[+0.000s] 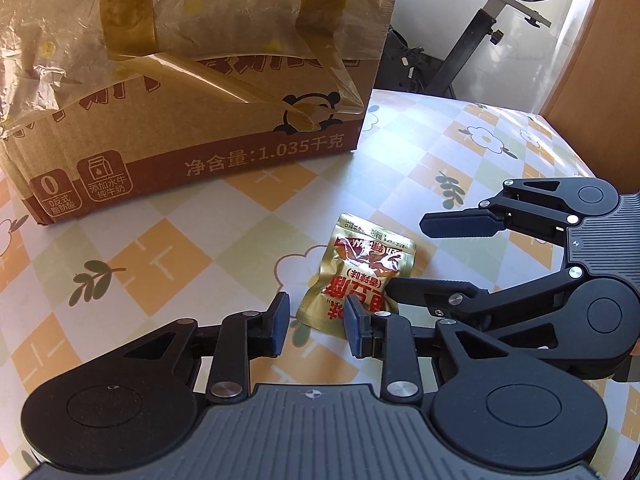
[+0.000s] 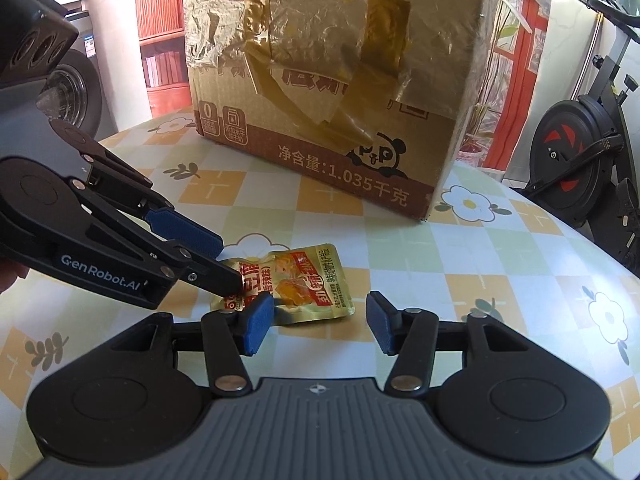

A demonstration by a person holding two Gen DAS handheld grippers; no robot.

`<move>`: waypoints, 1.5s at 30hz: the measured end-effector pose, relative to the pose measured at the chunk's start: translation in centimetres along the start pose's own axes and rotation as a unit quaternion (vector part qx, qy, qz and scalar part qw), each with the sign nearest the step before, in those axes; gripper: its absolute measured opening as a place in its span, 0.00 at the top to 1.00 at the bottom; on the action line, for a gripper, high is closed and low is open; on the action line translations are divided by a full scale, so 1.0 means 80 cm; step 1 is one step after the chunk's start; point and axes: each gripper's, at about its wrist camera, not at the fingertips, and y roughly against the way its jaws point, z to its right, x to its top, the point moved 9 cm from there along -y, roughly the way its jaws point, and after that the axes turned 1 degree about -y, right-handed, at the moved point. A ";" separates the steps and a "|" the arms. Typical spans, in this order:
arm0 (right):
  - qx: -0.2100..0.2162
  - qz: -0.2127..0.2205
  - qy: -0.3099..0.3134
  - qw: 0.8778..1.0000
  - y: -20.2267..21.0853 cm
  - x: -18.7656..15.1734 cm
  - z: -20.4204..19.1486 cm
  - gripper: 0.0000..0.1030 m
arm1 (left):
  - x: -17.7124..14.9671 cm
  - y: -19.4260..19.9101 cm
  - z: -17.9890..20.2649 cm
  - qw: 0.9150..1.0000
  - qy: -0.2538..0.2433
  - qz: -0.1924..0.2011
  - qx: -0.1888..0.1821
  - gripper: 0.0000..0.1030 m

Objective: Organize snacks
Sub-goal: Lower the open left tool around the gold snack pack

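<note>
Gold snack packet flat on checked tabletop near cardboard box; left gripper and right gripper jaws released, straddling it.

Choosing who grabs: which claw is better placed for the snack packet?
Probably left: the left claw has a fingertip on the end of the packet; the right claw is open beside it.

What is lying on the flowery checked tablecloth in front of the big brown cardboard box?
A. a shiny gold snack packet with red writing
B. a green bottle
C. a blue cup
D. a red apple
A: a shiny gold snack packet with red writing lies flat on the checked tablecloth, in front of the taped brown cardboard box.
</note>
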 end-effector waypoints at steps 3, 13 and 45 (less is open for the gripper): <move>0.005 0.004 -0.015 1.000 -0.001 0.002 0.002 0.47 | 0.000 0.002 -0.008 1.000 0.008 0.000 -0.003 0.69; 0.015 0.005 -0.041 0.999 -0.021 0.015 0.004 0.46 | -0.010 0.032 -0.060 0.989 0.148 0.016 0.025 0.69; 0.039 0.023 -0.114 0.992 -0.036 0.021 -0.017 0.76 | -0.036 0.041 -0.076 0.958 0.280 0.048 0.031 0.70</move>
